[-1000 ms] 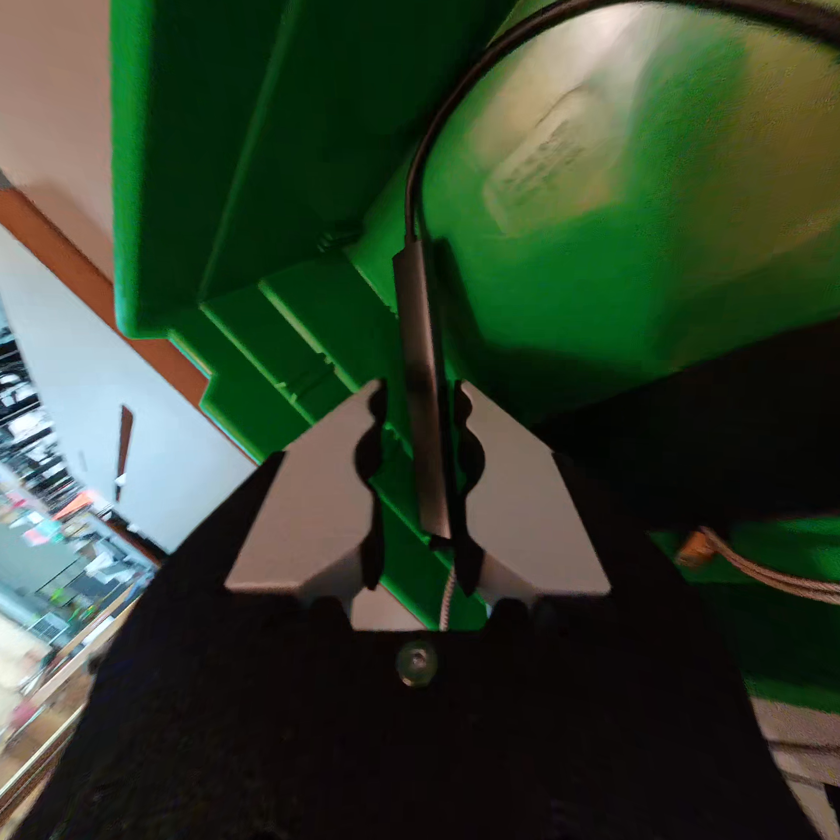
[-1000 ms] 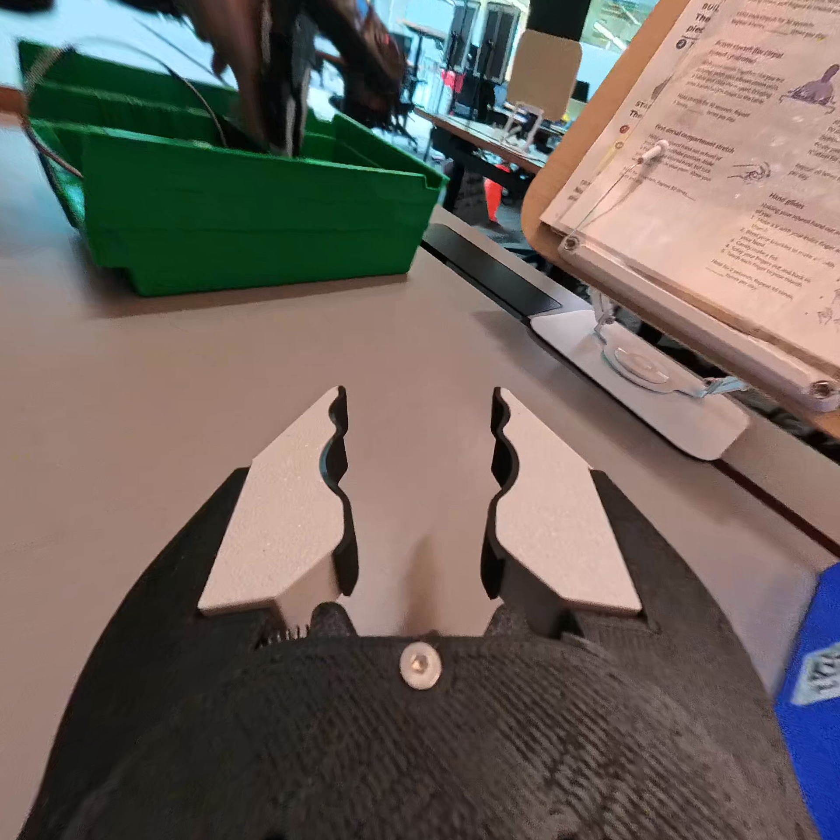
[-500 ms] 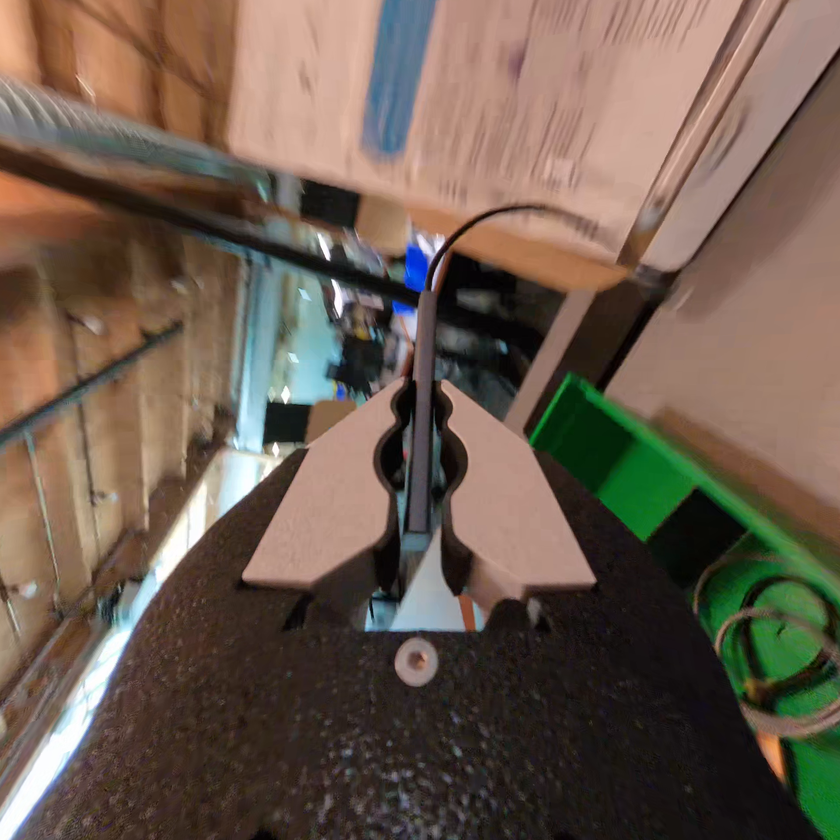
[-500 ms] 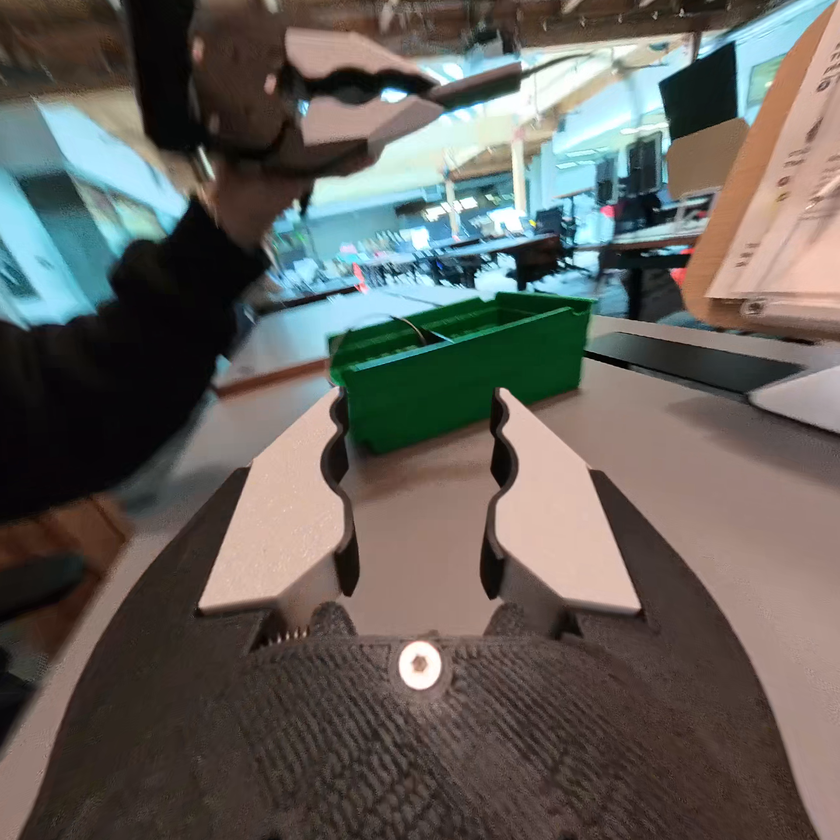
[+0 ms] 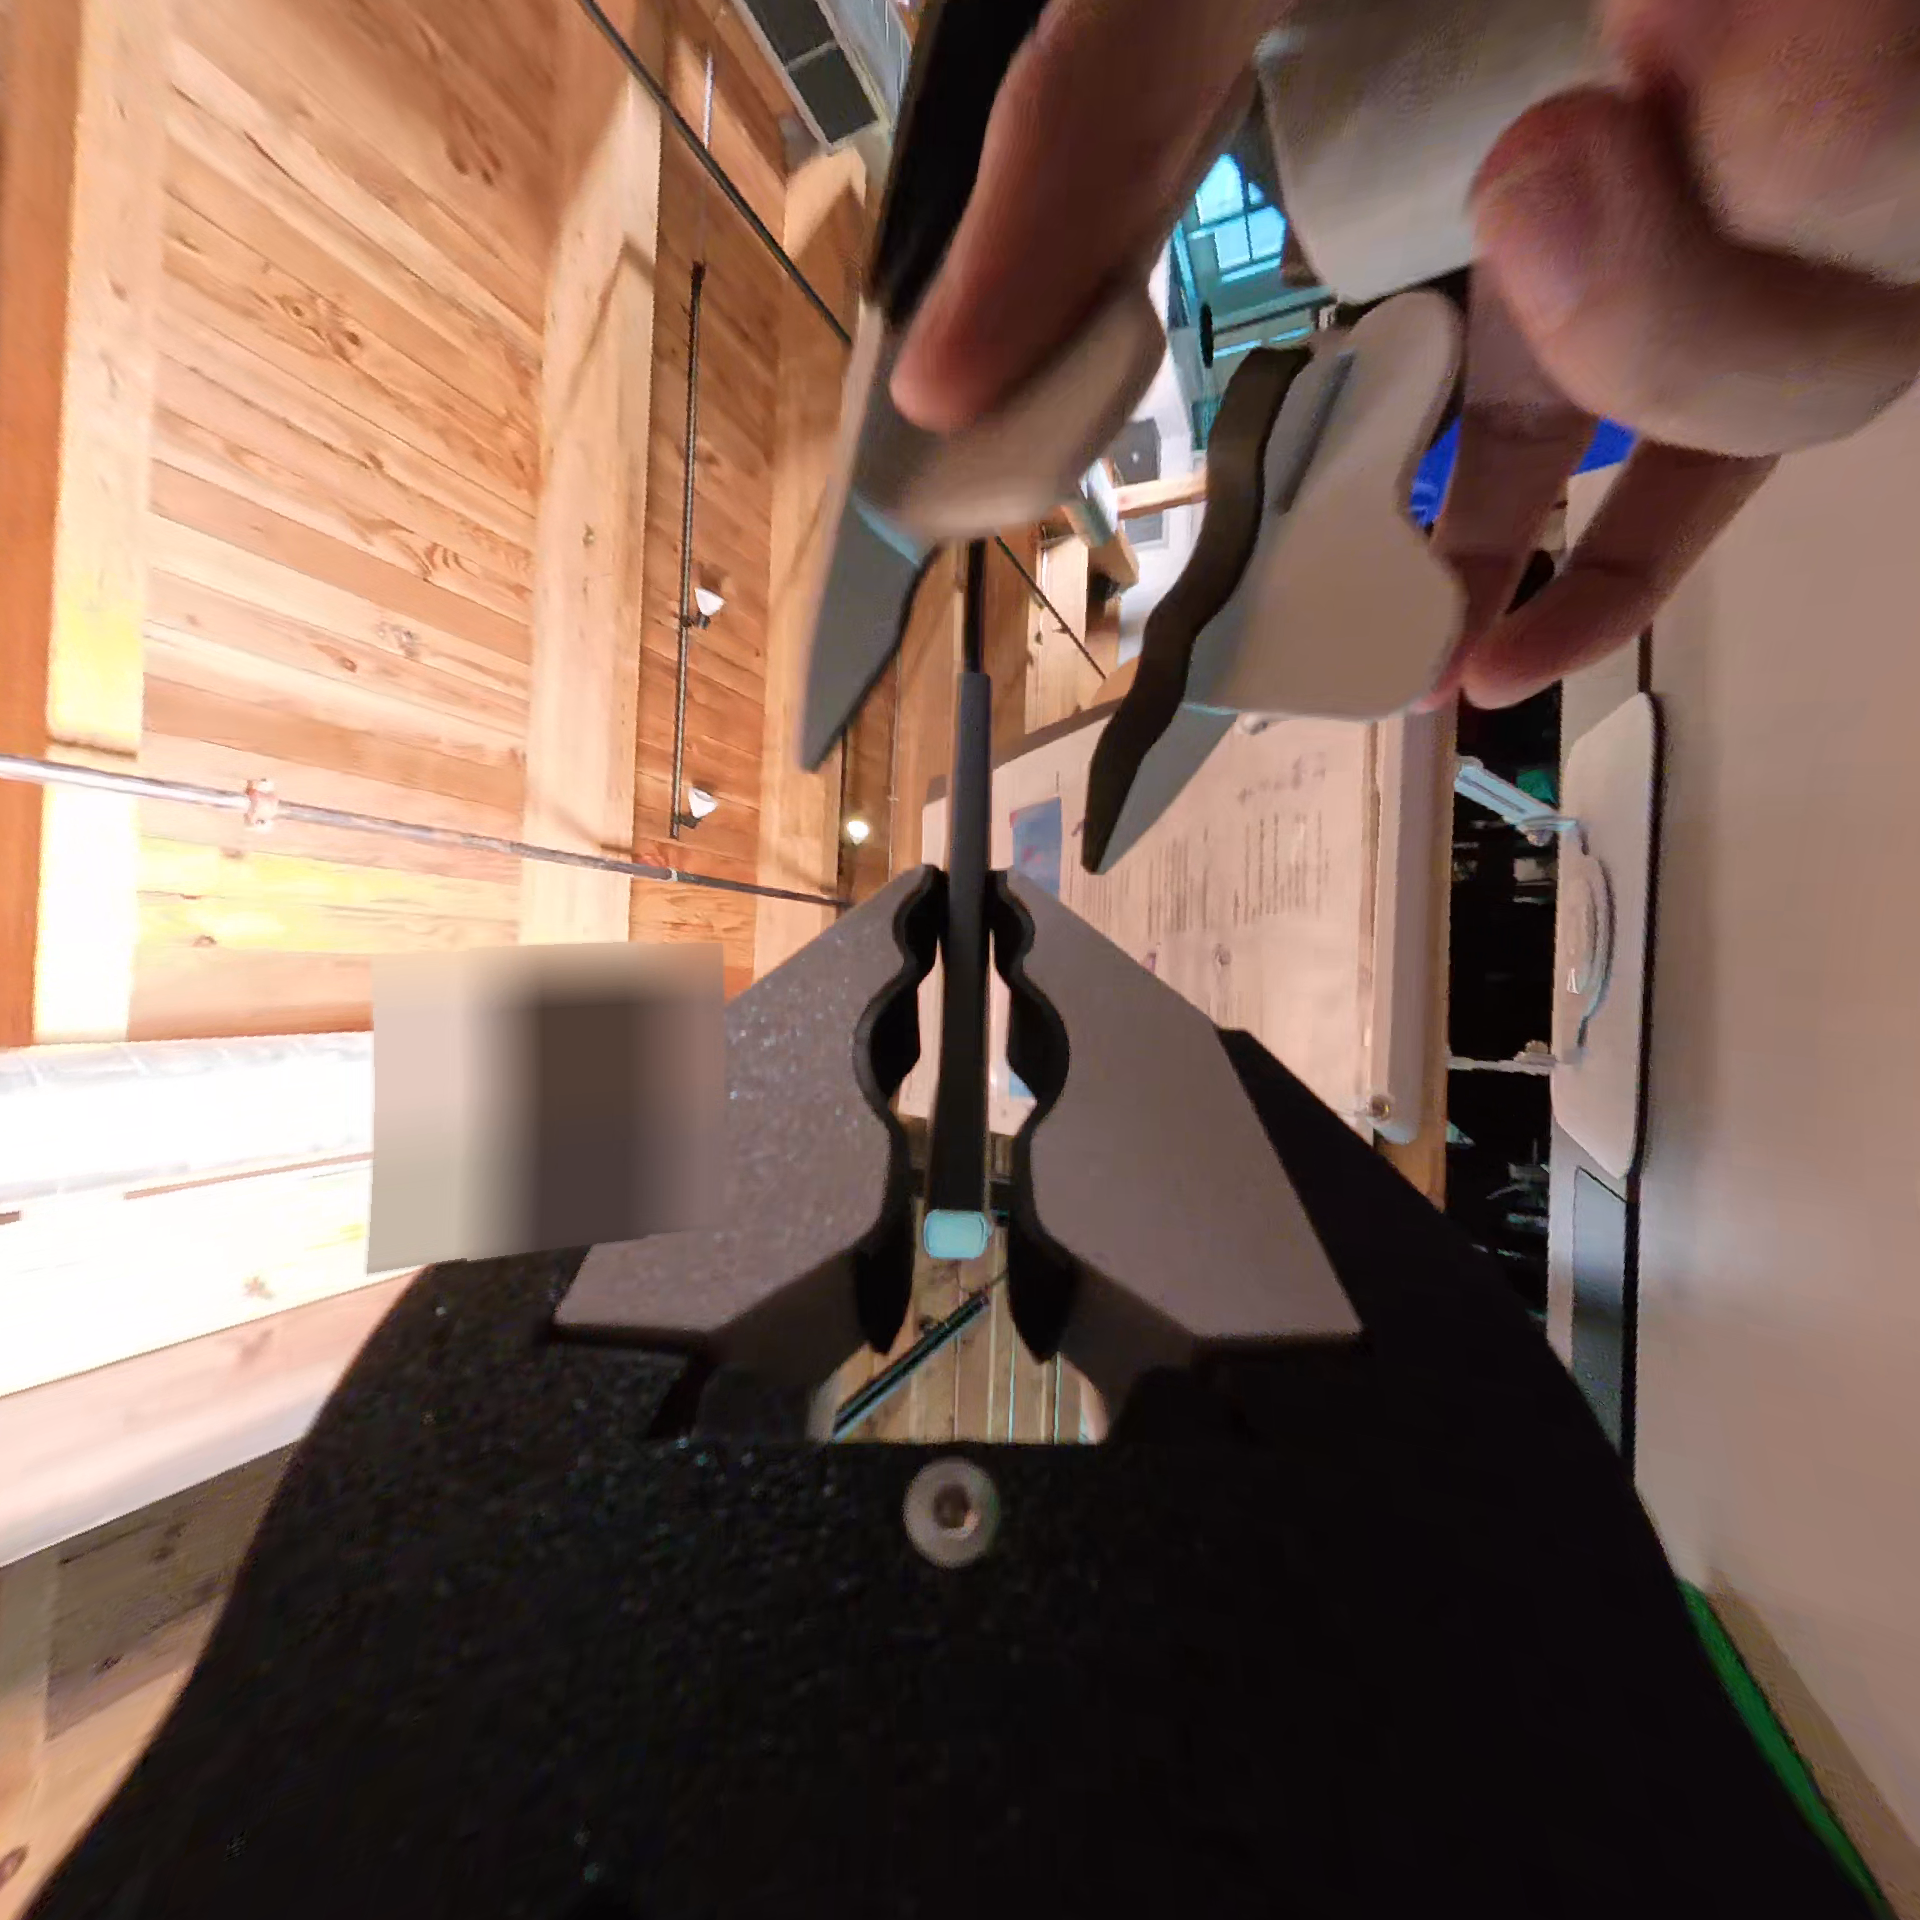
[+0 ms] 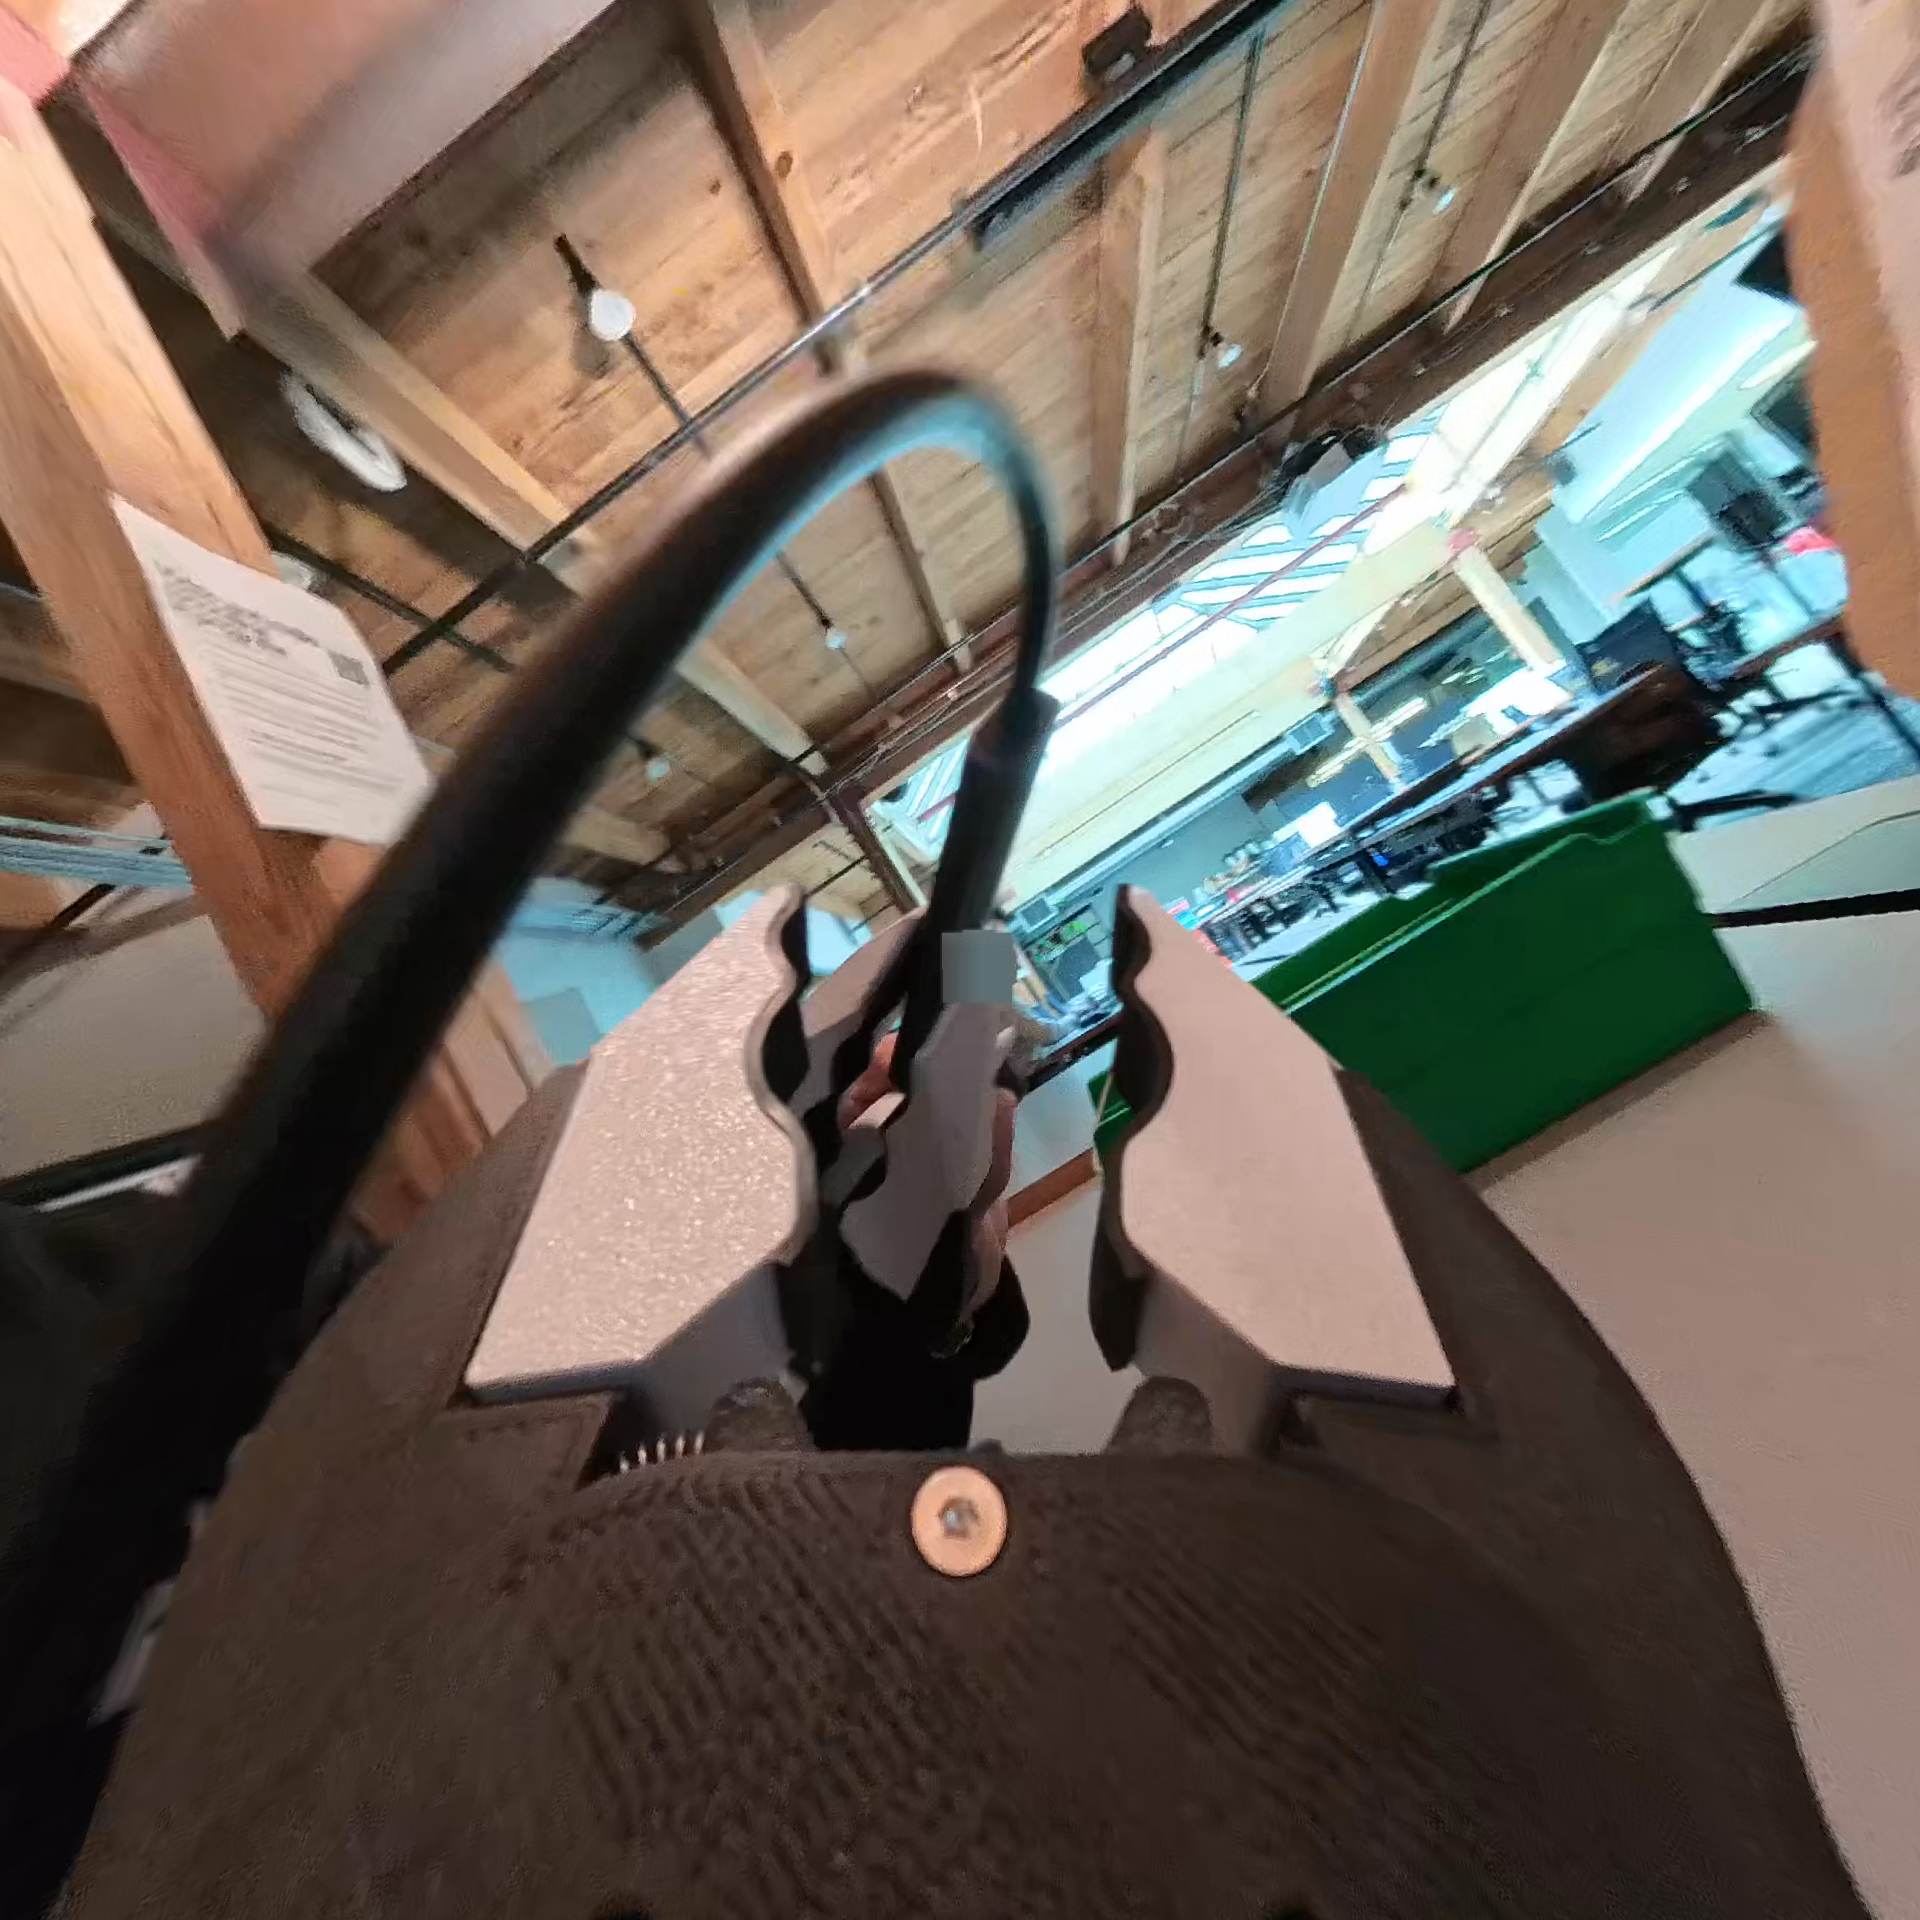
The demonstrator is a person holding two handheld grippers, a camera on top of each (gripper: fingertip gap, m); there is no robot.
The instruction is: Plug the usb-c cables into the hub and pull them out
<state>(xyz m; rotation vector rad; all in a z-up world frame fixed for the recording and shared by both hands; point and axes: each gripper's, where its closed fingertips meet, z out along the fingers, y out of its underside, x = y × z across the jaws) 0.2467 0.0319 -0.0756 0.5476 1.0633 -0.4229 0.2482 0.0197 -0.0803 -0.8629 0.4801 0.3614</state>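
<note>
Left gripper [image 5: 964, 894] jaws pinching a slim dark hub [image 5: 962, 997] edge-on, black cable [image 6: 644, 665] arching away, right gripper [image 6: 961, 914] jaws spread, seemingly just beyond the hub's tip, green bin [image 6: 1538, 997] on table [image 6: 1714, 1247].

I see a black hub [image 5: 961, 997] between grey speckled fingers [image 5: 800, 1122], its black cable [image 6: 582, 665] upper left, a green bin [image 6: 1507, 997] at right.

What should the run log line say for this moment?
left gripper: shut on hub | right gripper: open, facing hub end, not touching | hub cable: loops upward | green bin: on table
</note>
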